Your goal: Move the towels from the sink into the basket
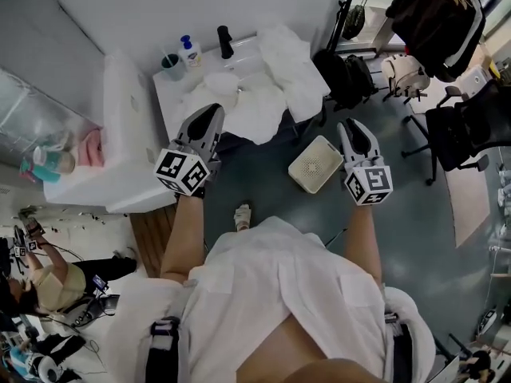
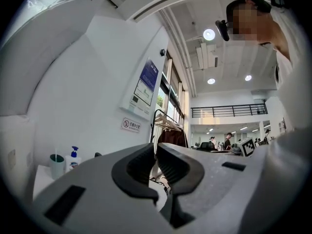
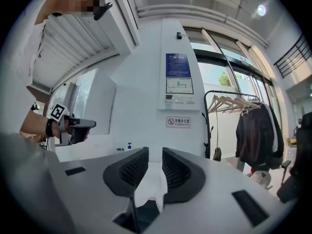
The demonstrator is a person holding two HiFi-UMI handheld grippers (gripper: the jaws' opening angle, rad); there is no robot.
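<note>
**Step in hand: approach to the towels.**

1. Position. In the head view the towels (image 1: 263, 94) lie heaped in and over the sink (image 1: 166, 96) at upper centre, with one fold hanging over the front edge. None is in the basket (image 1: 317, 163), which stands on the floor right of centre, just beside the right tool (image 1: 352, 128).

2. Tool state. The left tool (image 1: 212, 112) points at the towel heap from just below it. In its own view its jaws are closed together on nothing. The right tool has its jaws slightly parted and empty (the white cloth seen through the gap in its own view lies beyond the jaws, not between them).

3. Recommended procedure. Open the jaws wide before contact. Drive the lower jaw under a thick fold, not a single edge, then clench firmly. Lift until the hanging fold clears the sink edge before swinging toward the basket.

4. Caution. Keep clear of the soap bottle (image 1: 190, 53) and cup (image 1: 171, 65) at the sink's upper left.
</note>
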